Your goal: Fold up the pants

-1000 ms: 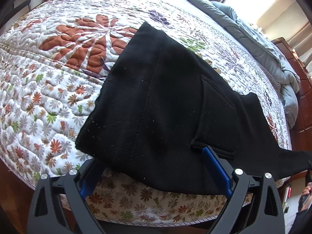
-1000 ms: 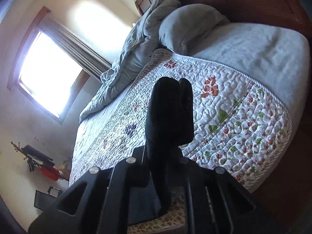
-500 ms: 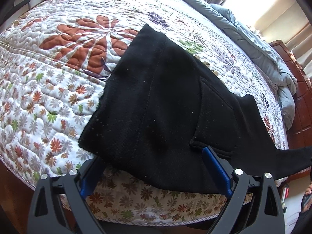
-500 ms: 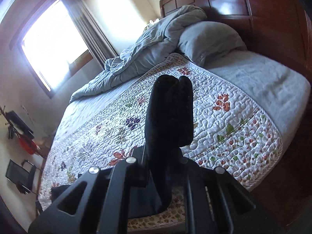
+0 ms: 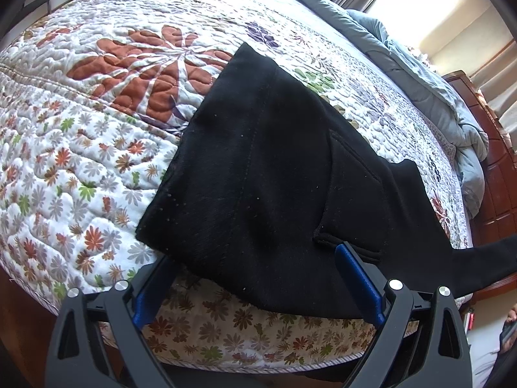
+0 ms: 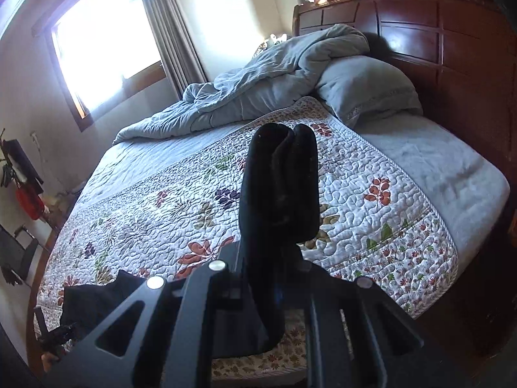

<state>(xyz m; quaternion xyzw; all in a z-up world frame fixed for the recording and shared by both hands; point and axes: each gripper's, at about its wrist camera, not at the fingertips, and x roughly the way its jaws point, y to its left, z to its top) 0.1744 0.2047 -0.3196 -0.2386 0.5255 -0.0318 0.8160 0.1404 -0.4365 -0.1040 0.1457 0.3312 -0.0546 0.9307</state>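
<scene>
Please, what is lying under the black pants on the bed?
Under the black pants lies the floral quilt, which shows all around them and reaches the bed's near edge. The part of the quilt directly beneath the cloth is covered, so anything there cannot be seen.

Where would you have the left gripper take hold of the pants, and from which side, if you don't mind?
Probably the near edge of the pants, from the bed's foot side: the left gripper's open fingers already straddle that edge, which overhangs the quilt's border.
</scene>
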